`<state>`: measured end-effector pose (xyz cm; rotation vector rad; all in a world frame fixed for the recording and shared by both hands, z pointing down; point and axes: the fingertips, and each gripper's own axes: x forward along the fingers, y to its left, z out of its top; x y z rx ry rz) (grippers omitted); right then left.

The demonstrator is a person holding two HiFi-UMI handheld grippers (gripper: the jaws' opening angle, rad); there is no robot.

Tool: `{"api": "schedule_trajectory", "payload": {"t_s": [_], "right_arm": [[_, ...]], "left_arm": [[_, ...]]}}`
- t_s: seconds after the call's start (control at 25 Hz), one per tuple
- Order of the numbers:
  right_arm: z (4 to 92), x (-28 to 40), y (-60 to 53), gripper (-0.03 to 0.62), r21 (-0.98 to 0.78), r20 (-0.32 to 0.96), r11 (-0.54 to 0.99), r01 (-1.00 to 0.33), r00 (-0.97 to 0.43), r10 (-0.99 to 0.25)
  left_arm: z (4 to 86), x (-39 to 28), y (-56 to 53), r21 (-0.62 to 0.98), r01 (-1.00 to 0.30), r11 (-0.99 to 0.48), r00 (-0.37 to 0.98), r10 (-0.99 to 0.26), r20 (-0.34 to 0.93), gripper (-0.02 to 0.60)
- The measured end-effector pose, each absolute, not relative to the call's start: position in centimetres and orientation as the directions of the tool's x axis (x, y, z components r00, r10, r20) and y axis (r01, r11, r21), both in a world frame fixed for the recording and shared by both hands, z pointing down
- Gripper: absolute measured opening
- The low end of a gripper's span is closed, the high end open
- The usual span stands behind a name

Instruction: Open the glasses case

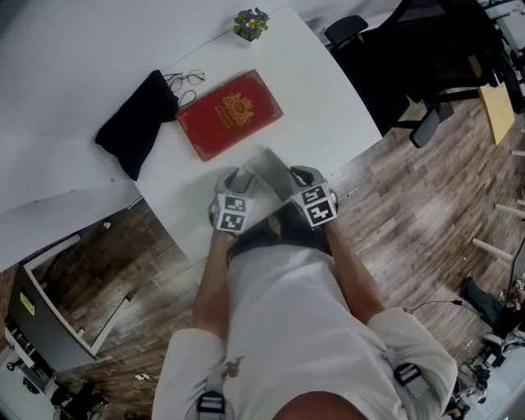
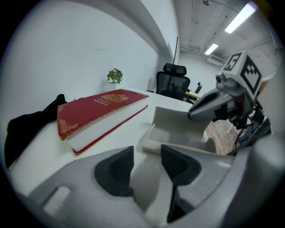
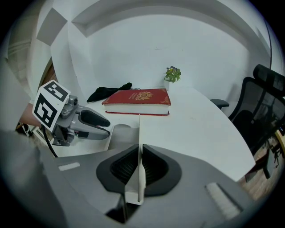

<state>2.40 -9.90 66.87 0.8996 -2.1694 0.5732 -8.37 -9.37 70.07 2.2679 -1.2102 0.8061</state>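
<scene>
- At the near edge of the white table (image 1: 328, 107), the glasses case (image 1: 267, 164) lies between the two grippers, directly in front of the person.
- Right gripper (image 3: 140, 167): jaws clenched on the thin lid (image 3: 140, 133), which stands upright and edge-on between the pads.
- Left gripper (image 2: 147, 167): jaws part-way apart with the near end of the case's base between them. It appears to be gripping the base, though contact at the pads is not sharp in this view.
- Both grippers are angled downward toward the table edge, with the forearms close in at the person's front.
- Step in hand, as judged: the lid is raised clear of the tray, so the opening is largely done.
- The next move calls for swinging the lid fully back while the base is kept pinned, without dragging the case off the edge.
- Beyond the case lies a red book (image 1: 229, 113).
- Farther left are a black pouch (image 1: 135, 123) and spectacles (image 1: 187, 79).
- A small potted plant (image 1: 250, 25) stands at the far edge.
</scene>
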Motion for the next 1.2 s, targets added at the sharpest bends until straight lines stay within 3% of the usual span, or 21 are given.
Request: {"api": "schedule_trajectory", "payload": {"t_s": [0.84, 1.0, 1.2], "right_arm": [[66.7, 2.8, -9.6, 0.031, -0.112, 0.747, 0.643, -0.757, -0.491, -0.448], [66.1, 3.0, -9.8, 0.098, -0.094, 0.728, 0.635, -0.767, -0.488, -0.482], [64.2, 3.1, -10.3, 0.117, -0.074, 0.693, 0.625, -0.777, -0.491, -0.528]], "left_arm": [[69.2, -8.4, -9.4, 0.096, -0.856, -0.508, 0.429, -0.594, 0.680, 0.192], [68.2, -8.2, -9.8, 0.084, -0.855, -0.512, 0.436, -0.621, 0.651, 0.192], [65.8, -8.2, -10.1, 0.074, -0.860, -0.505, 0.433, -0.645, 0.630, 0.192]]}}
